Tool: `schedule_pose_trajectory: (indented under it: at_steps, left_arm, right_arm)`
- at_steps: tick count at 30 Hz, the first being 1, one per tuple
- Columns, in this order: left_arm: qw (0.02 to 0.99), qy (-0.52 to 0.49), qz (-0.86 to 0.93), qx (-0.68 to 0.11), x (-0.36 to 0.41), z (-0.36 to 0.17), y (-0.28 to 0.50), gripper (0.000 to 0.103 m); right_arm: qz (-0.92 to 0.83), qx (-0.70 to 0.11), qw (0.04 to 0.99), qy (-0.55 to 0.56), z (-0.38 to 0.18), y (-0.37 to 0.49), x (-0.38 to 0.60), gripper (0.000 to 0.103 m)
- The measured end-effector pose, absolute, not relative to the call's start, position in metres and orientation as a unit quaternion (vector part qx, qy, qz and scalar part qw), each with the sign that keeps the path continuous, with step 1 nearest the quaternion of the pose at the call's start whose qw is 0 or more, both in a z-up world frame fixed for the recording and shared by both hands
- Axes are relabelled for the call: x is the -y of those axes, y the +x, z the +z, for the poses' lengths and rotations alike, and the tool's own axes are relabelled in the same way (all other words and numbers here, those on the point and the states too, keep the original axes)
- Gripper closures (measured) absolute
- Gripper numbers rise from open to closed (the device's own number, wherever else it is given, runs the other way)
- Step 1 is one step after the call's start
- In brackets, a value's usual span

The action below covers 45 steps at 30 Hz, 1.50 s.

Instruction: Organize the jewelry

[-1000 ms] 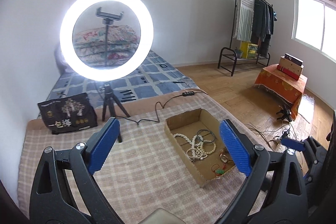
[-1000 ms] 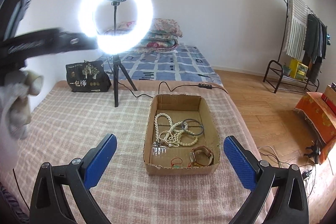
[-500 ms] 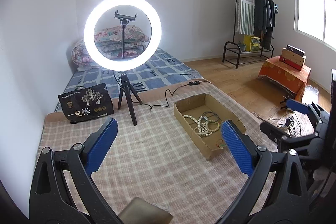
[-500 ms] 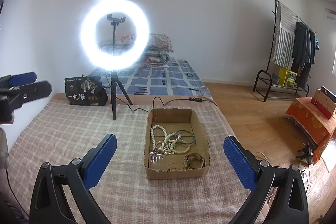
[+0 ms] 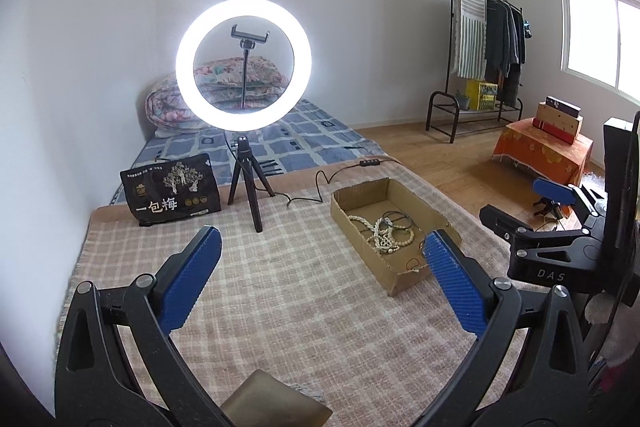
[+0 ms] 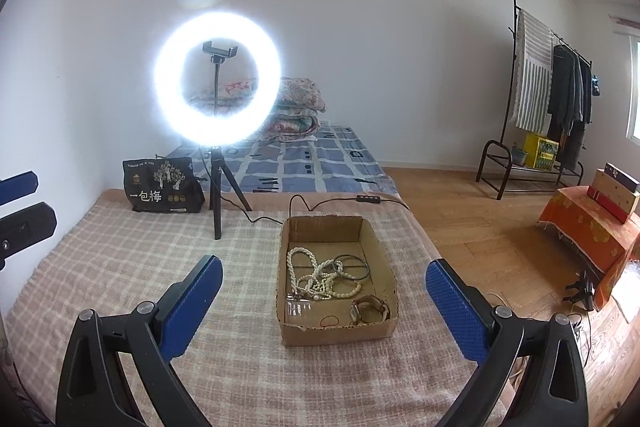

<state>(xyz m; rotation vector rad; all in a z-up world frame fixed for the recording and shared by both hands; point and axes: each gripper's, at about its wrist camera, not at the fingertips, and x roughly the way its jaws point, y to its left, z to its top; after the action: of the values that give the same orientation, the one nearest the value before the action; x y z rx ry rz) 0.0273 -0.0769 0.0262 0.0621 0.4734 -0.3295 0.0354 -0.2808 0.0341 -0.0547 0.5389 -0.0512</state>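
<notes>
Cardboard box [image 6: 336,327] near the right edge of the checked blanket [image 6: 120,267], open at the top, one short wall turned toward the right gripper. Inside: a tangle of pearl necklaces [image 6: 316,277] about the middle, thin dark bangles [image 6: 352,267] just beside it toward the right wall, a brown-strapped watch [image 6: 370,309] in the near right corner, a small clear item in the near left corner, too blurred to name. Same box [image 5: 392,227] seen slantwise from the left wrist, pearls [image 5: 382,237] heaped at its centre.

Right gripper [image 6: 324,303] spread wide, empty, hanging short of the box with the near wall between its blue pads. Left gripper [image 5: 320,267] equally wide, empty, over bare blanket to the left of the box.

Farther back, near the blanket's far edge: a lit ring light [image 6: 218,79] on a small black tripod [image 6: 218,195], its cable [image 6: 320,201] trailing past the box's far wall. Black printed bag [image 6: 162,187] at the far left corner. Nothing between either gripper and the box. Beyond, a blue patterned mattress [image 6: 312,163] with folded quilts, a clothes rack [image 6: 552,99] by the wall, an orange-draped stand [image 6: 580,231] on the wooden floor.
</notes>
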Motion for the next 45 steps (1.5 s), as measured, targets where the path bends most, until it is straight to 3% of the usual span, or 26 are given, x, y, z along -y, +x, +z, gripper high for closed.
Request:
schedule_pose_trajectory:
  at_steps: [45]
  left_arm:
    - [0.957, 0.038, -0.159, -0.241, 0.094, 0.010, 0.044, 0.000]
  right_arm:
    - [-0.023, -0.283, 0.959, -0.019, 0.015, 0.055, 0.288, 0.000]
